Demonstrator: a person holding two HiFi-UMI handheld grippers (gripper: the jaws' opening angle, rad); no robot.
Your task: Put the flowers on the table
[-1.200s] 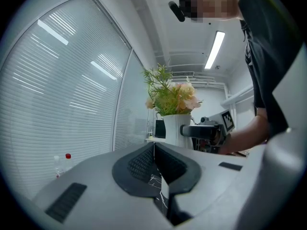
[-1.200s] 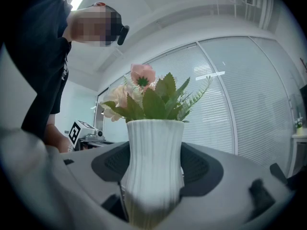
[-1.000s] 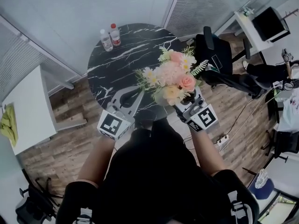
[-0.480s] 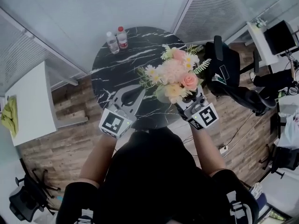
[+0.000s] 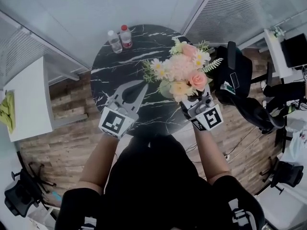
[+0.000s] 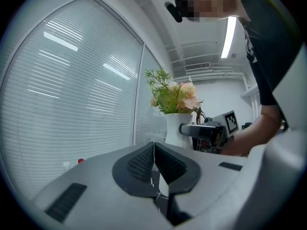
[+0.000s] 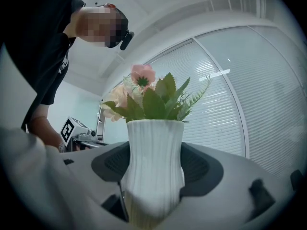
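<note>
Grasping ribbed white vase of flowers: right gripper | left gripper fingers clenched

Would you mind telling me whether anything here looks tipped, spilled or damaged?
Nothing stands out. The white vase of flowers is upright in the right gripper, and both bottles stand upright at the far edge of the table.

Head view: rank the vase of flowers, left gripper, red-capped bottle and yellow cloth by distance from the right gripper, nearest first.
1. vase of flowers, held in the right gripper.
2. left gripper, to its left, over the near side of the table.
3. red-capped bottle, at the far edge of that table.
4. yellow cloth, far left on the white side table.
</note>
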